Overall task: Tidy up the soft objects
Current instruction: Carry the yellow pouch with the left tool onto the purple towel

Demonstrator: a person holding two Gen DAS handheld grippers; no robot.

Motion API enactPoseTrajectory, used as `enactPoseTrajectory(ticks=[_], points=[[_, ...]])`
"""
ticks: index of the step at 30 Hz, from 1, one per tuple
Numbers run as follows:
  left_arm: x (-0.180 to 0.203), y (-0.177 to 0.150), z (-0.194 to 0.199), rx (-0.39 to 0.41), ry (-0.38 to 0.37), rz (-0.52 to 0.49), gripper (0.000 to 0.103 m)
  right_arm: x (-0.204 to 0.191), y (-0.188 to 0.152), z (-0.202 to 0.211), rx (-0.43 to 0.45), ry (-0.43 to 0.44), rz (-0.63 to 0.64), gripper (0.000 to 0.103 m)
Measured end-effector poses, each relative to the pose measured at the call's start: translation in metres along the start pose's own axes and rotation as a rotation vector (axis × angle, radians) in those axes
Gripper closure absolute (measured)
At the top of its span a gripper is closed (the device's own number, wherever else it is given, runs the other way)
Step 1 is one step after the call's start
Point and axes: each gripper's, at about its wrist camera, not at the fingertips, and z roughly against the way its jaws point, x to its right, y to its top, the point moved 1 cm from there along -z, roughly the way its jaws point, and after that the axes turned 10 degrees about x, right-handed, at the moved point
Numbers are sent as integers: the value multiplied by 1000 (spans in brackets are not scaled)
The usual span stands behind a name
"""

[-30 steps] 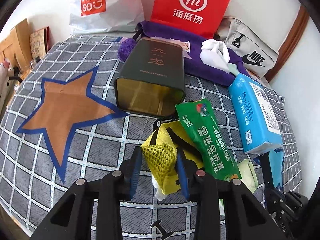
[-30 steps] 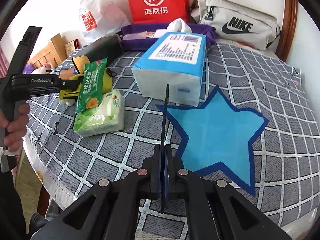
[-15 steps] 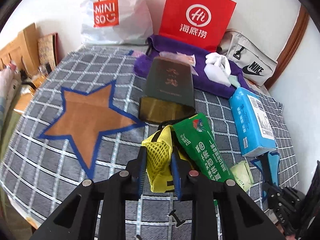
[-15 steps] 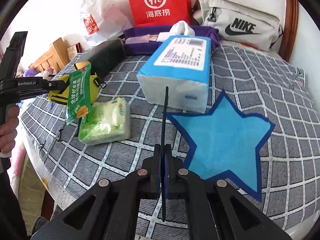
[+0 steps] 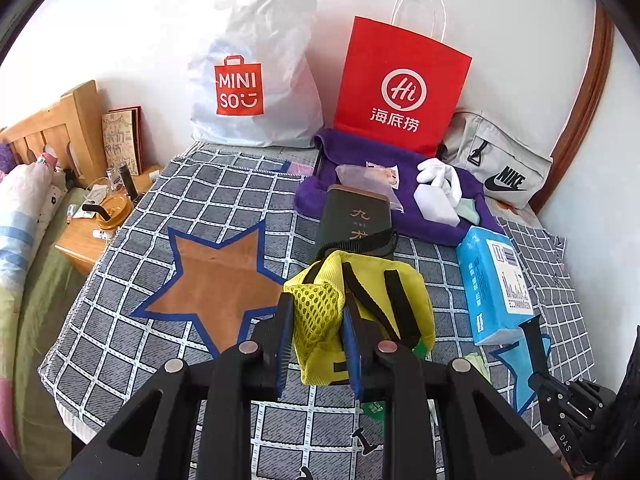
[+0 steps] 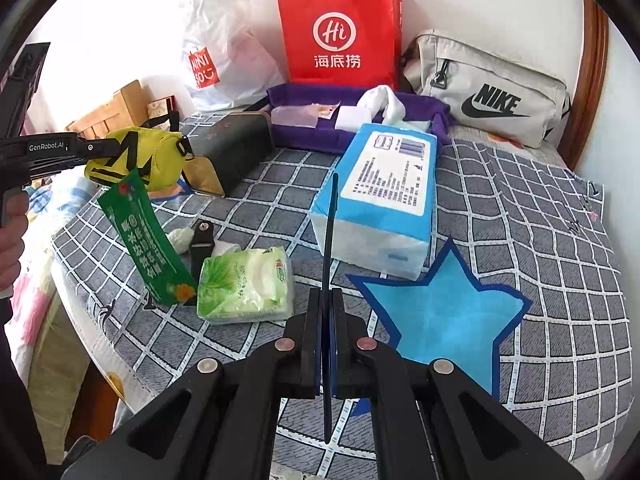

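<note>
Left gripper [image 5: 316, 340]: I have its two blue-padded fingers pinched on the mesh corner of the yellow pouch [image 5: 372, 300]. From the right wrist view the pouch [image 6: 136, 158] hangs clear of the cloth, level with the dark box top.

Green packet [image 6: 146, 236]: dangles slantwise below the pouch, its lower end down beside the green tissue pack [image 6: 246, 286]. Whether it is caught on the pouch I cannot tell.

Right gripper [image 6: 329, 320]: fingers pressed together on a thin flat black strip [image 6: 330, 248] that stands upright ahead of them.

Ahead of my left gripper: the dark box [image 5: 354, 220], lying on its side, just beyond the pouch. Left of it, the brown star [image 5: 218, 284], bare, with open checked cloth [image 5: 224, 188] around it out to the hem on the left.

Right of my left gripper: the blue tissue pack [image 5: 496, 280], near the cloth's right side.

Ahead of my right gripper: the blue tissue pack's near end sits just at the far point of the blue star [image 6: 444, 312]. The star is uncovered; open cloth runs to the right of it.

Left of my right gripper: green tissue pack, black strap piece [image 6: 202, 246] and white scraps [image 6: 182, 238], all near the cloth's left edge.

Far edge, against the wall: purple towel [image 5: 404, 164] with small white items, red bag [image 5: 400, 88], white bag [image 5: 256, 68], grey Nike bag [image 5: 496, 164].
</note>
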Motion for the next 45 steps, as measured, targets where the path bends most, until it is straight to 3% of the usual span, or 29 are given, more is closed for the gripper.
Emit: enactPoseTrajectory(ticks=[14, 25, 45], points=[[-5, 25, 6, 31, -2, 47, 81, 6, 33, 13, 41, -27, -15, 100], [6, 53, -11, 32, -8, 48, 81, 22, 76, 10, 70, -49, -49, 100], [25, 102, -101, -37, 18, 27, 81, 68, 151, -73, 52, -83, -99, 100]])
